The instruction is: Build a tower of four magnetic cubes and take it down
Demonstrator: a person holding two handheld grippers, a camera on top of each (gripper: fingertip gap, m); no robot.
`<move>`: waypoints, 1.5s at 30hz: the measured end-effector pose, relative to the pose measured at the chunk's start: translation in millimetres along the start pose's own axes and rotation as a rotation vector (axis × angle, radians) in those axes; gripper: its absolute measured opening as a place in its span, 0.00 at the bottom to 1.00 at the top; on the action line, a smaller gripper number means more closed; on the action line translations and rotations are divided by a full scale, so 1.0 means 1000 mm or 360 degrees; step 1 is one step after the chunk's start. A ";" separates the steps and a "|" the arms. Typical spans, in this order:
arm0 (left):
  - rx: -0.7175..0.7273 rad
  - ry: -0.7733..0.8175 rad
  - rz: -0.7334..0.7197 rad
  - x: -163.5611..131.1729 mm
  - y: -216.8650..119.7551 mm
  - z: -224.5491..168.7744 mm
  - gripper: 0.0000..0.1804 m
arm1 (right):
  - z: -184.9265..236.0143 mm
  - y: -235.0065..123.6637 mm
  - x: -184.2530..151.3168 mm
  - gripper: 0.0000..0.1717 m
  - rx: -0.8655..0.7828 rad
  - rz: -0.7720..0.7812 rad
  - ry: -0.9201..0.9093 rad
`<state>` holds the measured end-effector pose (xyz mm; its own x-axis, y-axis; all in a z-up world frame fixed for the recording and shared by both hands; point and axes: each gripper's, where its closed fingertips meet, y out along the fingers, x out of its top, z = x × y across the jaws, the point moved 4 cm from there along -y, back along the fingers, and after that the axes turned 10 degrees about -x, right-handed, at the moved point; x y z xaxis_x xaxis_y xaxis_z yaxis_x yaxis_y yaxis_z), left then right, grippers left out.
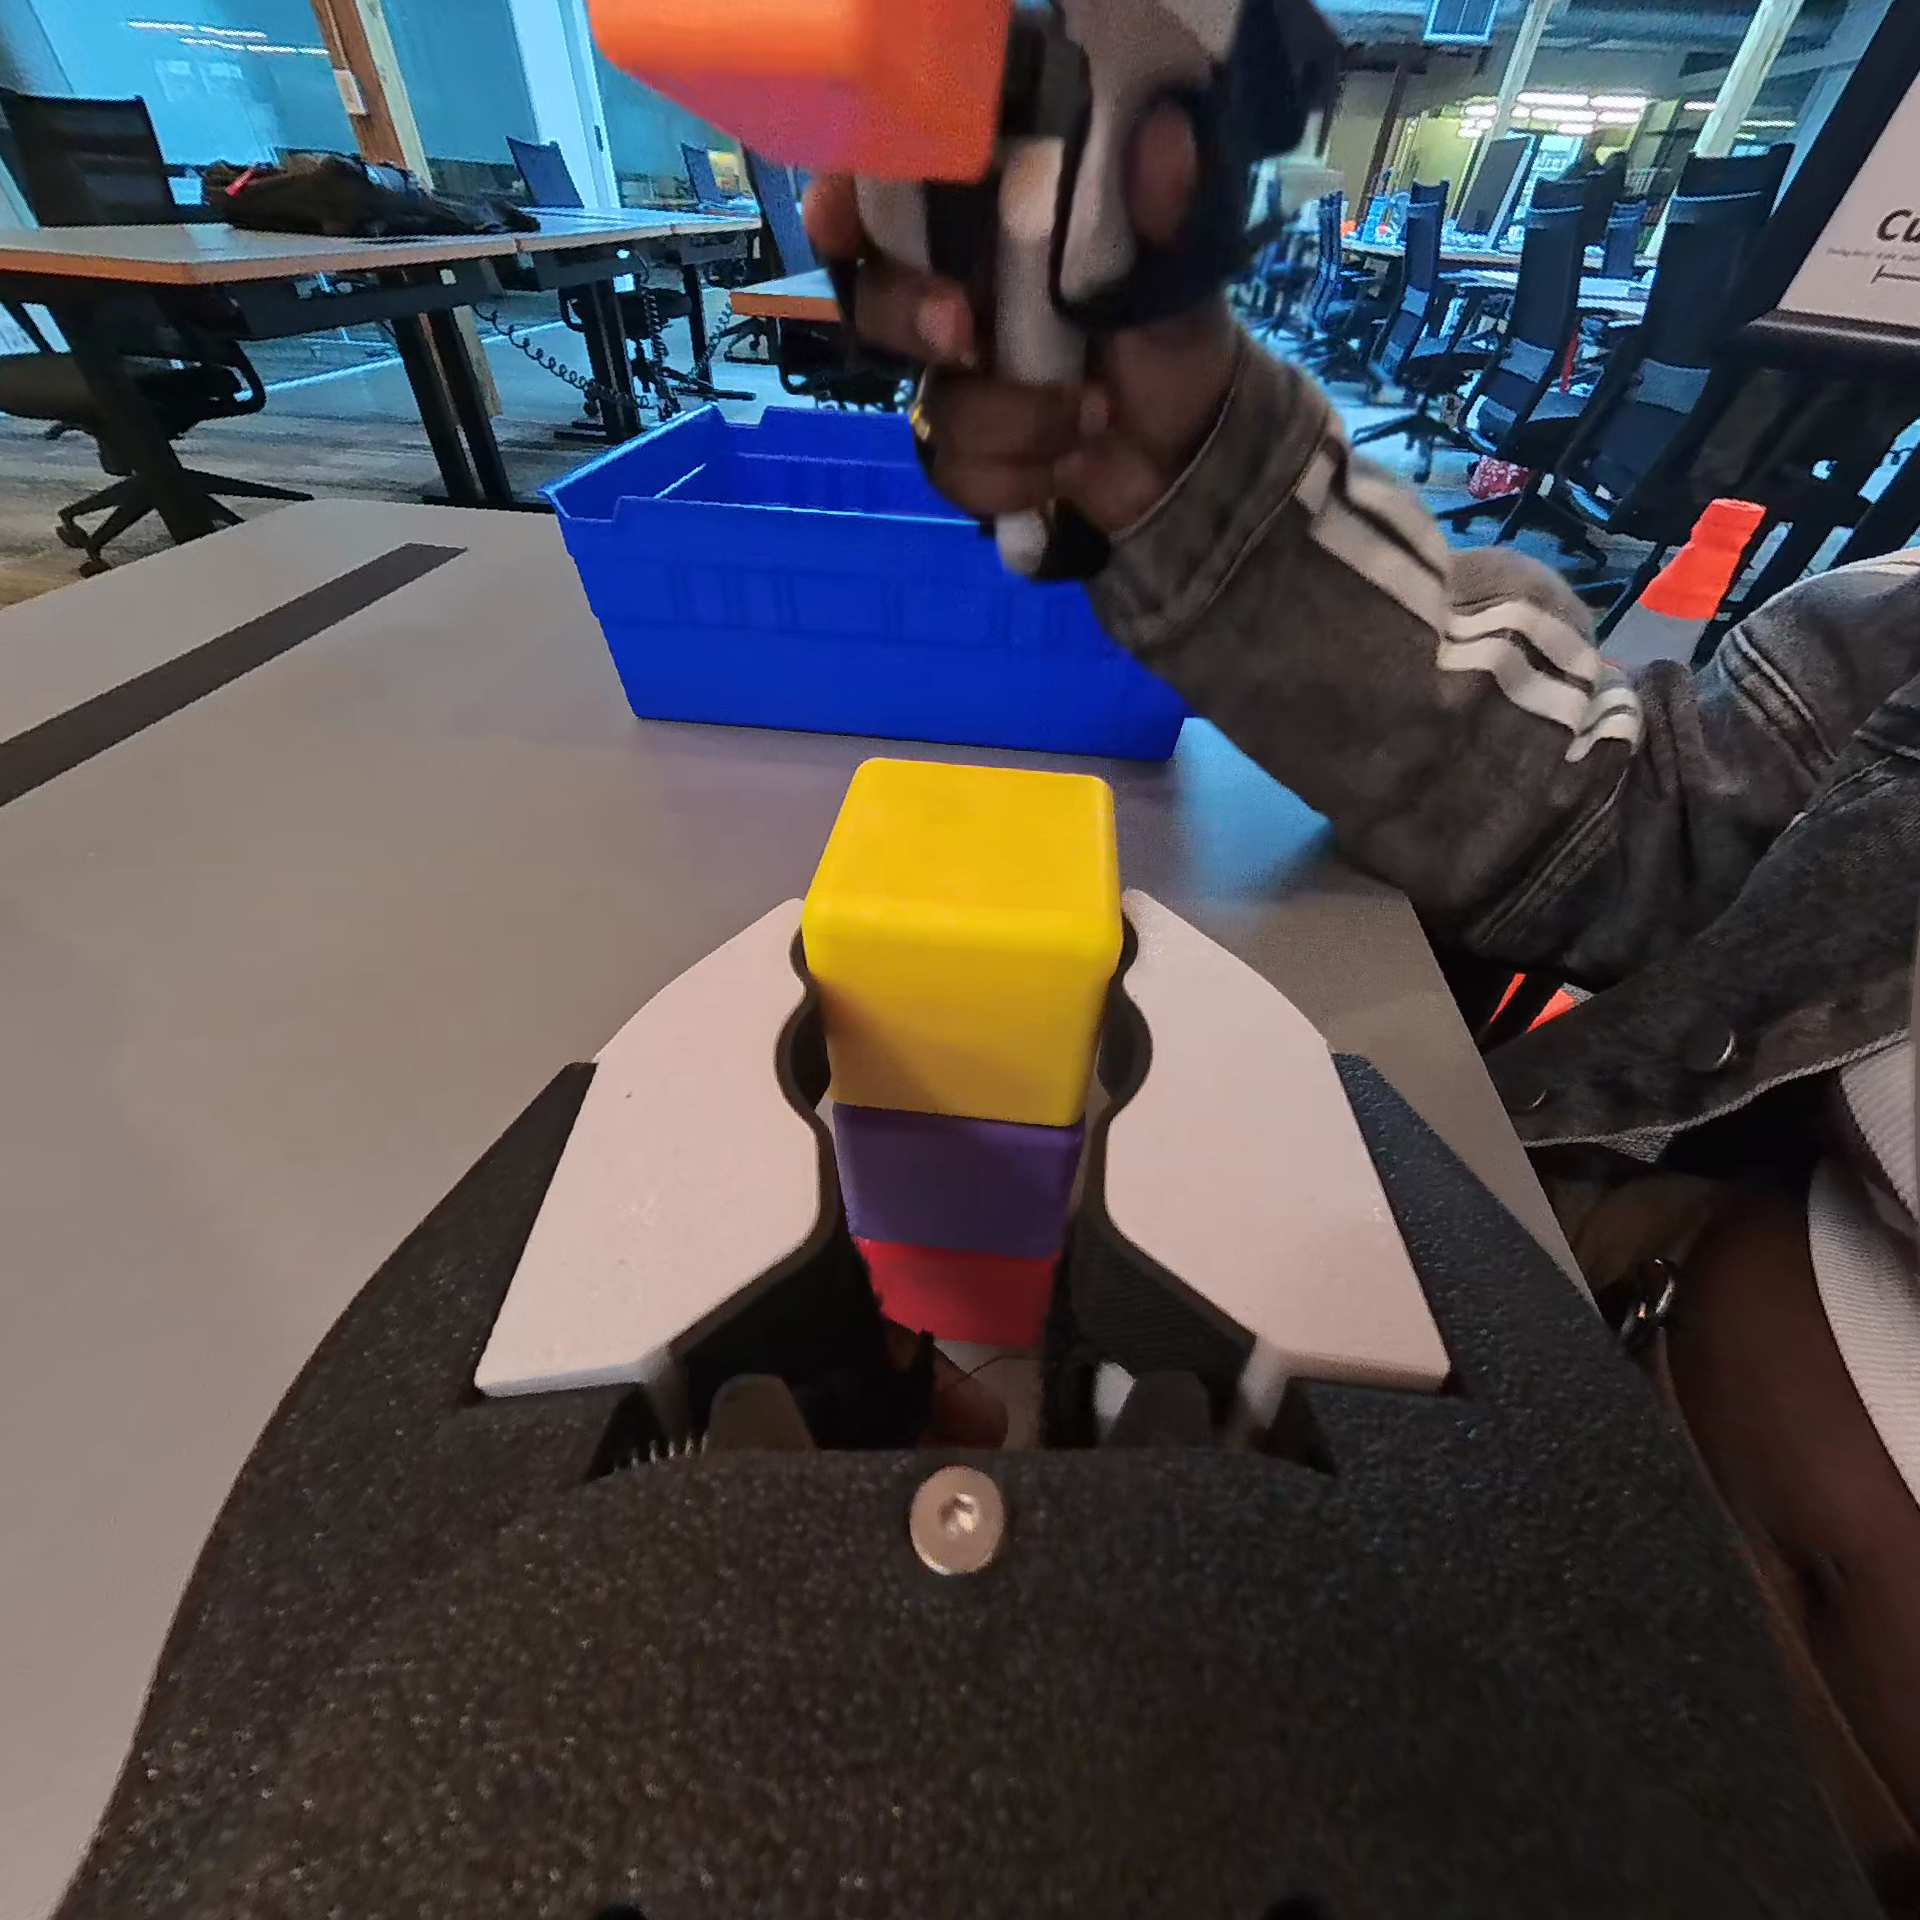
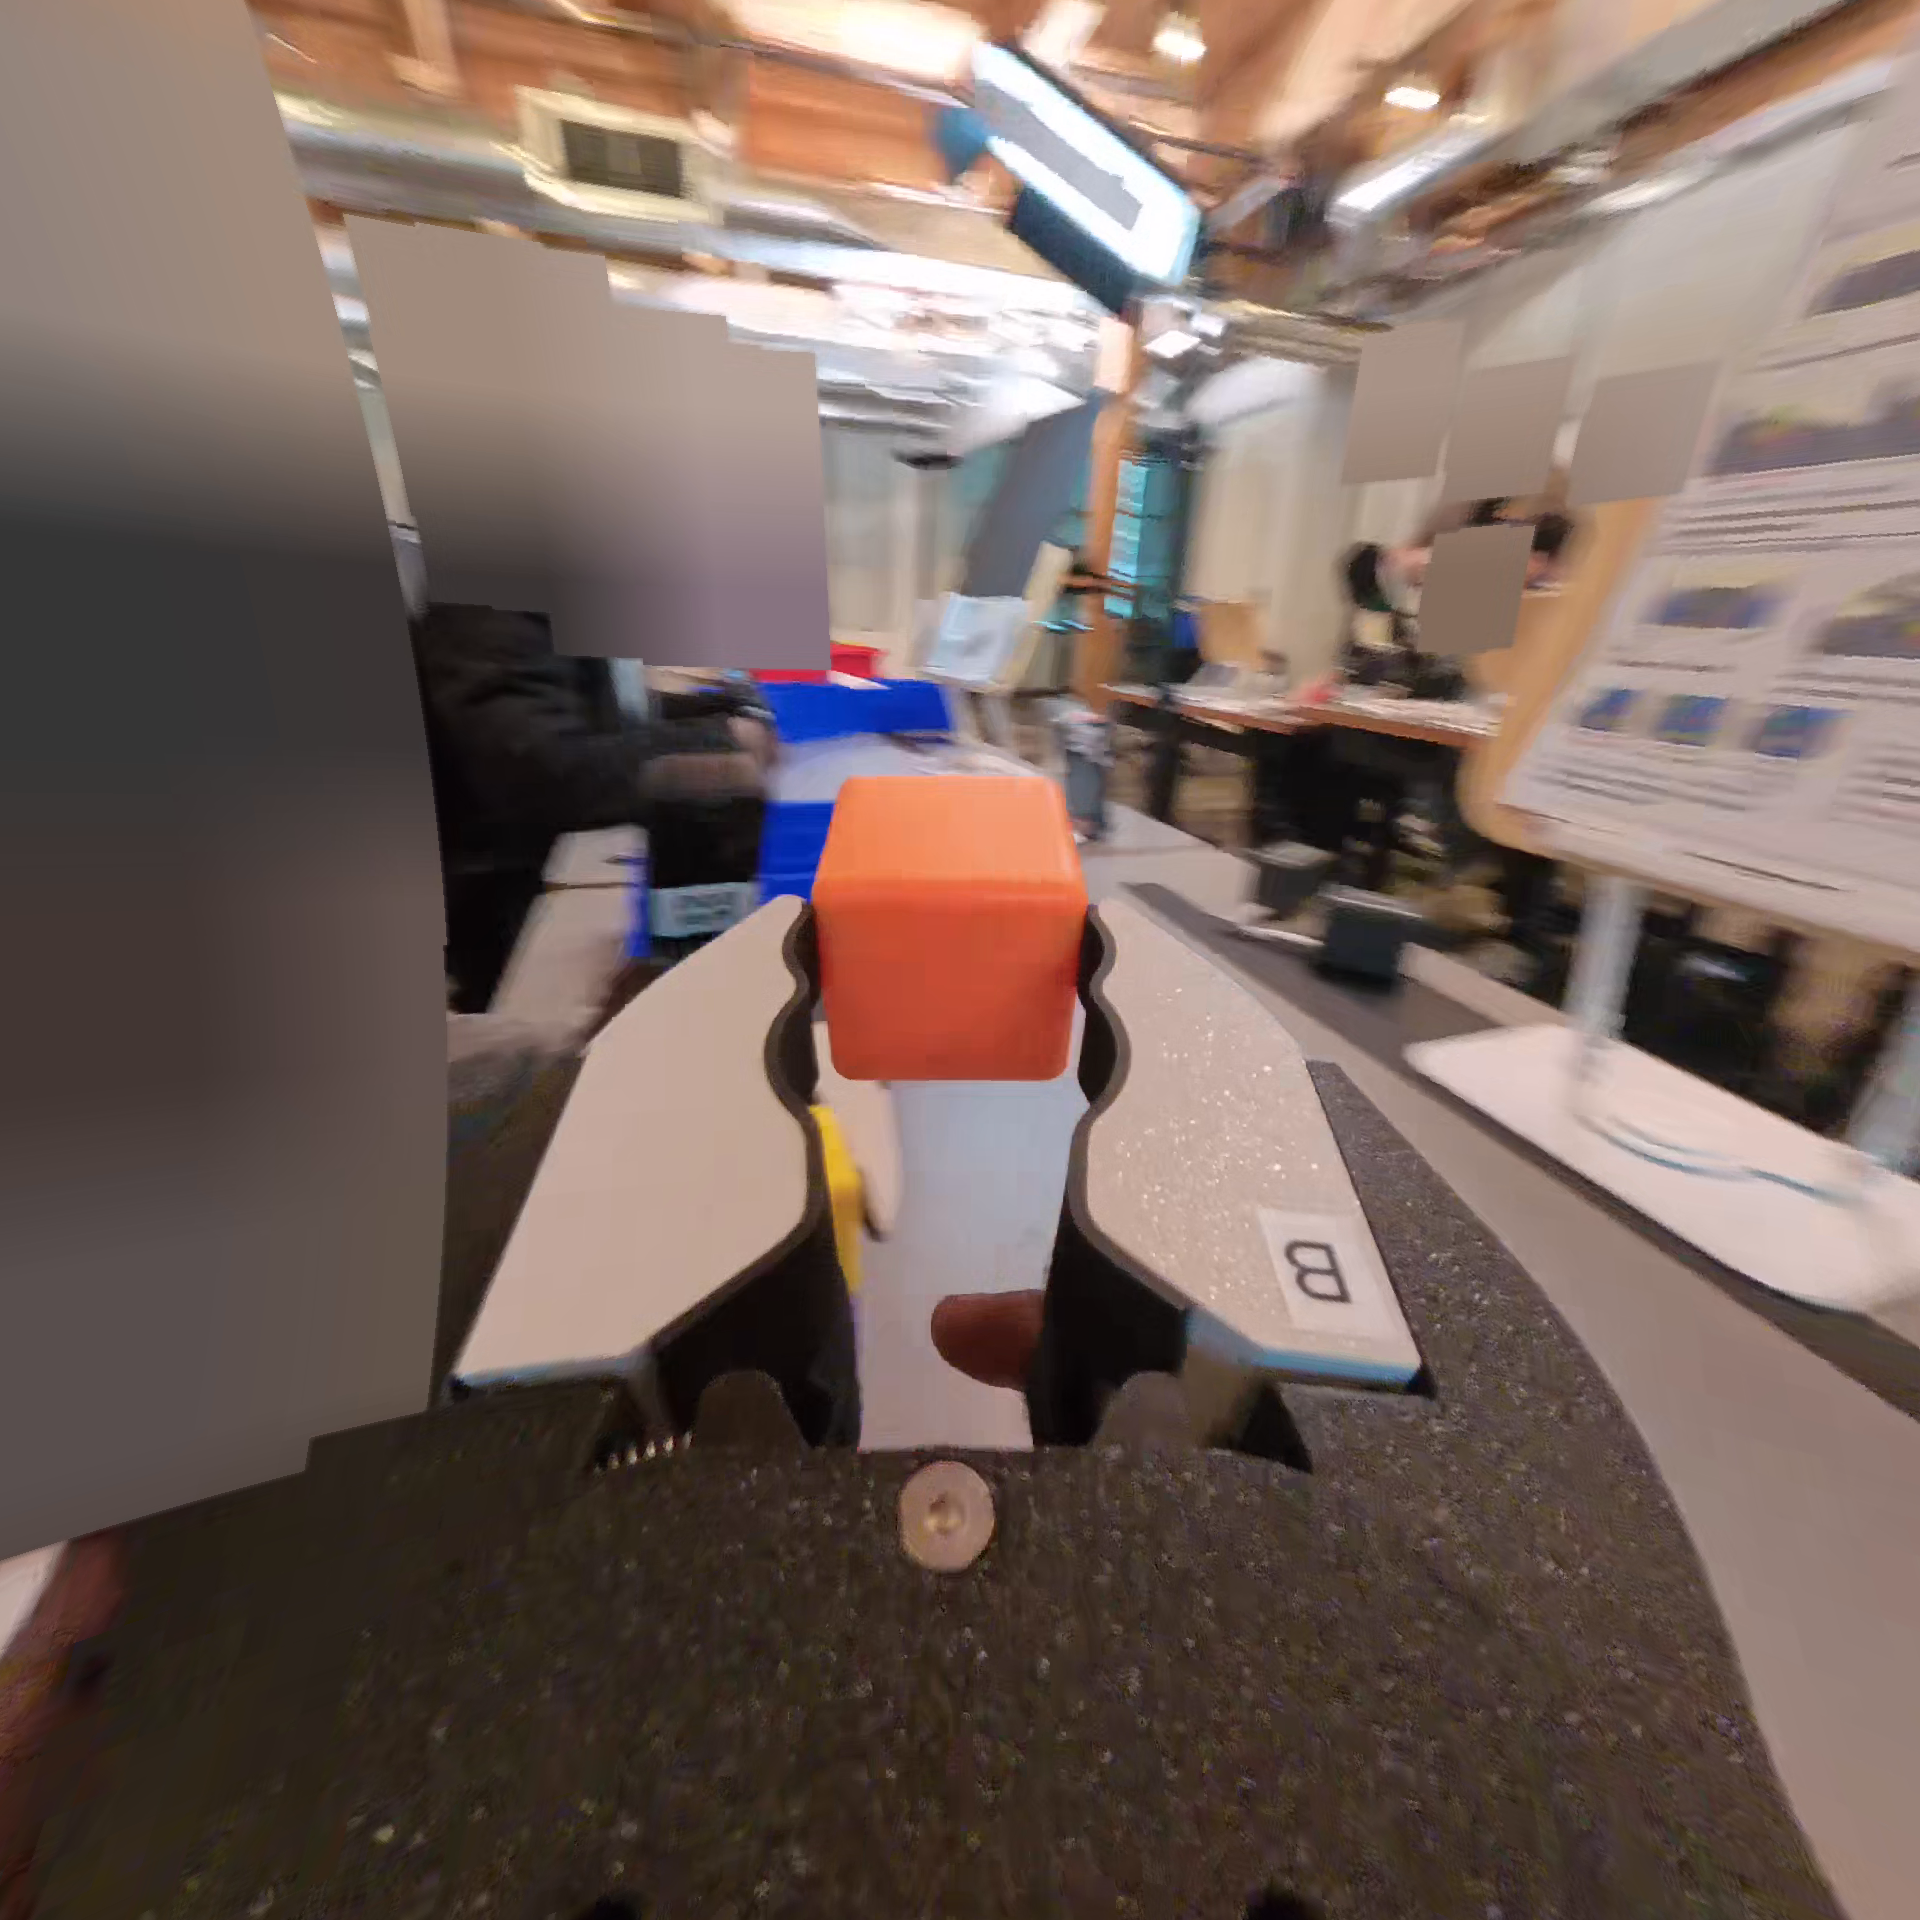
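Left gripper (image 1: 961, 935): jaws closed on yellow cube (image 1: 961, 914), both pads pressing its sides. Right gripper (image 2: 945, 935): jaws clamped on orange cube (image 2: 945, 925), raised at 12 o'clock from the left. Right hand (image 1: 1018, 416) grips the handle; sleeved forearm runs toward 4 o'clock.

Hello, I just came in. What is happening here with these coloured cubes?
A person is working with a hand-held tool in each hand. The left tool grips the yellow cube, which tops a stack over a purple cube and a red cube on the grey table. The right tool holds an orange cube in the air above. A blue bin stands behind.
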<state>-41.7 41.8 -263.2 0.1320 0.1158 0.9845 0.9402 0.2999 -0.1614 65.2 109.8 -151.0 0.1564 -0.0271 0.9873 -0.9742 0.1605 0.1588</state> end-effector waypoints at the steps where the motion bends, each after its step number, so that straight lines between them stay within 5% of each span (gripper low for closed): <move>1: 0.0003 0.0000 0.0000 0.000 0.000 0.000 0.28 | -0.010 -0.007 0.006 0.28 -0.0168 0.0068 -0.0053; 7: 0.0012 0.0003 -0.0004 0.000 0.000 0.000 0.28 | -0.068 -0.069 0.022 0.28 -0.0996 0.0667 -0.0211; 11: 0.0024 0.0021 0.0003 -0.001 0.000 0.000 0.28 | -0.108 -0.111 0.005 0.28 -0.1335 0.1301 -0.0176; 18: 0.0028 0.0033 0.0009 -0.001 0.000 0.000 0.27 | -0.182 -0.138 -0.071 0.28 -0.1217 0.2150 0.0310; 25: 0.0022 0.0027 0.0008 -0.003 0.001 0.002 0.27 | -0.211 -0.150 -0.119 0.28 -0.1232 0.2535 0.0516; 33: 0.0026 0.0045 0.0023 -0.003 0.001 0.001 0.27 | -0.213 -0.153 -0.129 0.28 -0.1240 0.2617 0.0488; 37: 0.0027 0.0056 0.0022 -0.003 0.001 0.001 0.27 | -0.213 -0.151 -0.116 0.36 -0.1326 0.2533 0.0410; 41: 0.0007 0.0079 0.0066 -0.006 0.002 -0.001 0.37 | -0.196 -0.119 -0.065 0.42 -0.1387 0.2069 0.0141; 45: -0.0049 0.0049 0.0215 -0.022 0.002 -0.002 0.42 | -0.102 -0.043 -0.018 0.43 -0.0636 0.1448 -0.0206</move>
<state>-41.8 38.4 -285.2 0.2670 0.1240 0.9557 0.9224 0.2541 -0.2907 120.4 203.7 -175.4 -0.6632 0.1675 0.7294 -0.5846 0.4926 -0.6447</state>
